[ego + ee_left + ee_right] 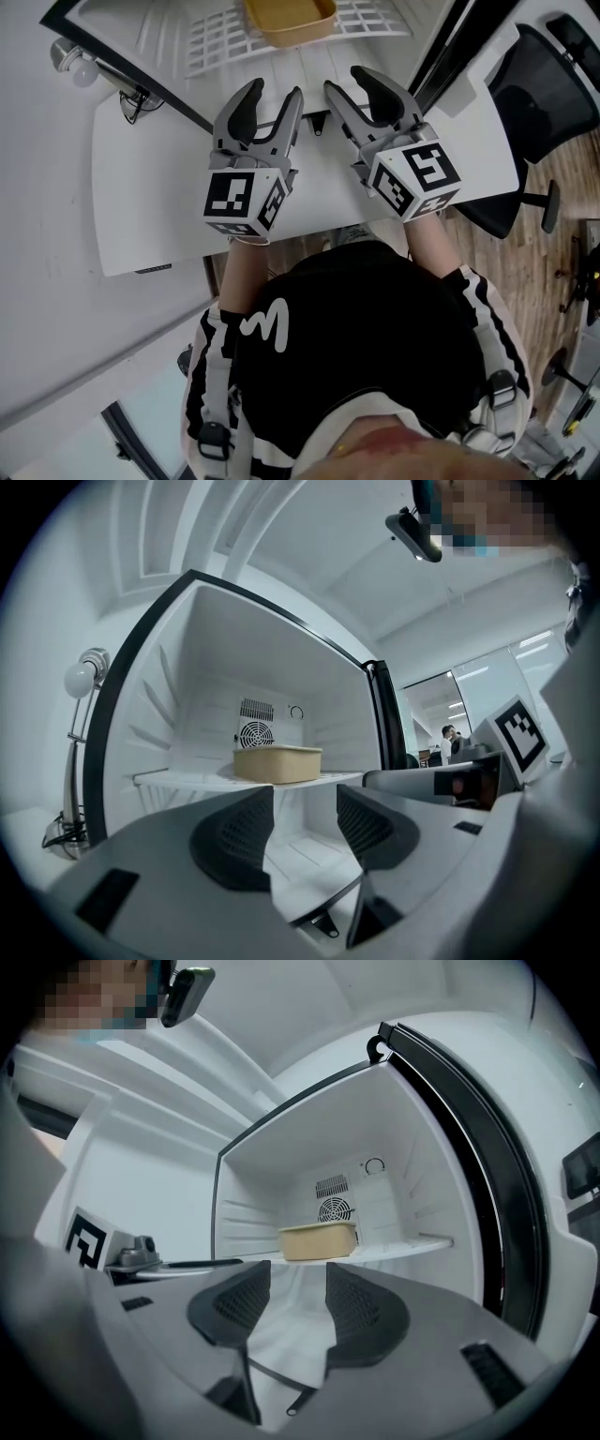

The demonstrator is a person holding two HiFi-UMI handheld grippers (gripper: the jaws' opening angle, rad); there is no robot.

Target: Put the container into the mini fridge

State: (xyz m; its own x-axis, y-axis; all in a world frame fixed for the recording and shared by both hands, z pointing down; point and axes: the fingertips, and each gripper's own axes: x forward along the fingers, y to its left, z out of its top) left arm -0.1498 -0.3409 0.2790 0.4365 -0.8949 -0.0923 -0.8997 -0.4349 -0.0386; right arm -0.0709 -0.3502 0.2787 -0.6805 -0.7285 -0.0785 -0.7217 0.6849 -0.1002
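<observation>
**Container (pixel 289 19) sits on the mini fridge (pixel 141 667) shelf, both tools empty**

One tan, lidless container stands on the single white wire shelf (pixel 216 42) inside the open mini fridge. It sits about mid-shelf, in front of the one round fan grille (pixel 252 734) on the back wall. Two tools are held side by side above the white bench (pixel 141 216), just outside the fridge opening, and both point inward at the container.

The left tool (pixel 274 94) has its jaws apart with nothing between them. The right tool (pixel 345 80) is likewise spread and holds nothing. They lie level and near each other without touching.

Each tool carries one cube with black-and-white square markers, which are patterns rather than words. The person's black top bears one white squiggle mark (pixel 267 328). One black office chair (pixel 544 84) stands to the right of the bench.
</observation>
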